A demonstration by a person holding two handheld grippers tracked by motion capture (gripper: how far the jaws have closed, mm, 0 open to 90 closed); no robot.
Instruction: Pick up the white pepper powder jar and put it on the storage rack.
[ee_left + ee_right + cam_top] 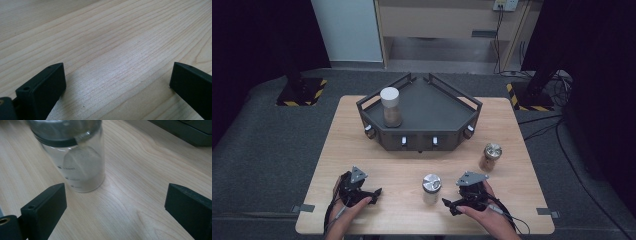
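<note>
Resting low over a pale wood-grain table (pixel 377 165), both grippers sit near its front edge with nothing between their jaws. From the table's middle, the left gripper (pixel 368 194) lies at about 7 o'clock, its jaws spread wide over bare boards in the left gripper view. The right gripper (pixel 453 205) lies at about 5 o'clock, jaws likewise released; in the right gripper view a clear jar (pixel 75 157) with a metal lid stands just beyond its left jaw, apart from it, a little pale powder in its bottom. In the high view that jar (pixel 431 187) stands at 6 o'clock, between the two grippers and nearer the right one. A second jar (pixel 490 157), with brown contents, stands at about 4 o'clock, well apart from both. A dark angular tray (pixel 442 107) with knobs along its front takes up the far half of the table, and a white-lidded jar (pixel 390 106) stands upright in its left part. Grey carpet (pixel 272 150) surrounds the table, with yellow-black hazard tape (pixel 302 92) on stand bases at 10 and 2 o'clock, black curtains at either side, and a light wooden cabinet (pixel 437 22) at 12 o'clock, cables hanging beside it.
</note>
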